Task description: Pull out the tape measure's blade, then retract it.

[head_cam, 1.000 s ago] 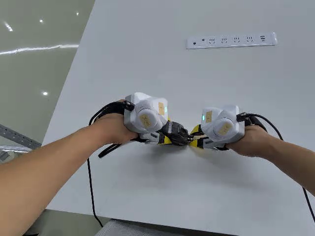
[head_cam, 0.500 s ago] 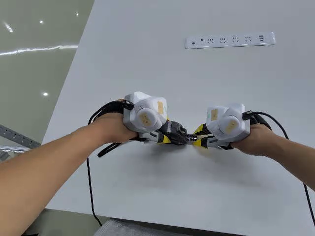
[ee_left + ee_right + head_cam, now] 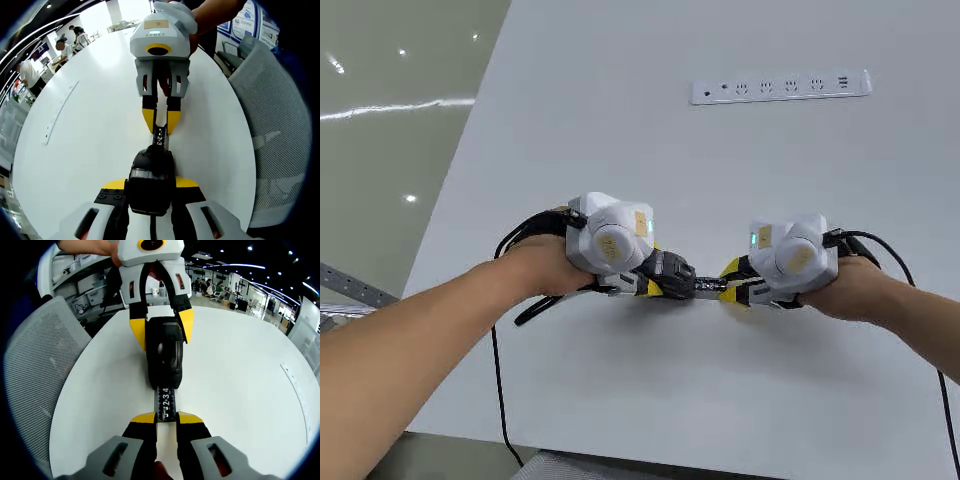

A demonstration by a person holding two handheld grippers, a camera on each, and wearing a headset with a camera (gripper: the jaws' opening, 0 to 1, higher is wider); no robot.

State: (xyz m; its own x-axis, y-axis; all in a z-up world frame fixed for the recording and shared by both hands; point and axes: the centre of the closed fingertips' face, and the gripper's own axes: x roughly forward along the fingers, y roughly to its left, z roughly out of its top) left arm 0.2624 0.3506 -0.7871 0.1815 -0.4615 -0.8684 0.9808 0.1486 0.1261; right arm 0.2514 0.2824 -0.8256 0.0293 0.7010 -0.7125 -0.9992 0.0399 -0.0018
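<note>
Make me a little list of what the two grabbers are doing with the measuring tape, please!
left gripper: shut on the tape measure case
right gripper: shut on the blade
blade: a short stretch out of the case, numbers showing, running between the two grippers
table: white, under both grippers
power strip: white, on the far part of the table, apart from the grippers
stage: pulling out just begun, retracting not yet done

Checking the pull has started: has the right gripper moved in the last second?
Yes. Against the power strip, the right gripper has slid right, toward the strip's right end and away from the left gripper holding the tape measure, lengthening the blade.
</note>
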